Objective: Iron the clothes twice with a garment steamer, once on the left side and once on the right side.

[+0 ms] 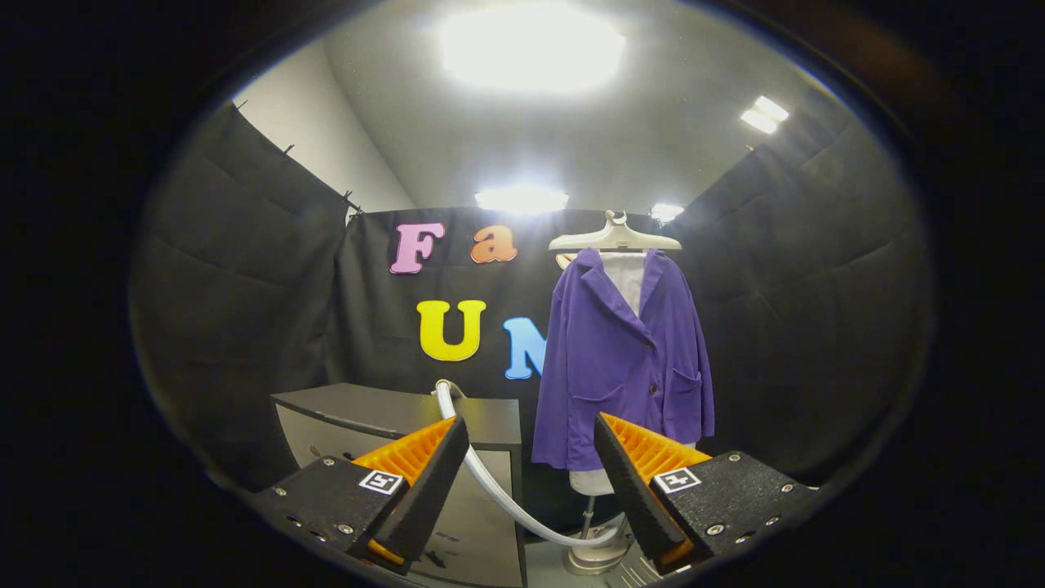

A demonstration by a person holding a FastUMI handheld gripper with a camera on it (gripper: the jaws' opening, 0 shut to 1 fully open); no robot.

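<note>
A purple jacket (624,359) hangs over a white shirt on a pale hanger (614,238), mounted on a stand (589,523) beyond my fingers and a little right of them. A white steamer hose (498,490) curves from the cabinet top down to the stand's base, passing between my fingers. The steamer head is hidden from me. My gripper (531,441) is open, well short of the jacket, with nothing held between its fingers.
A dark grey cabinet (408,416) stands ahead on the left, its top about level with my fingertips. Black cloth walls close the booth behind and on both sides. The stand's round base (596,559) rests on the floor.
</note>
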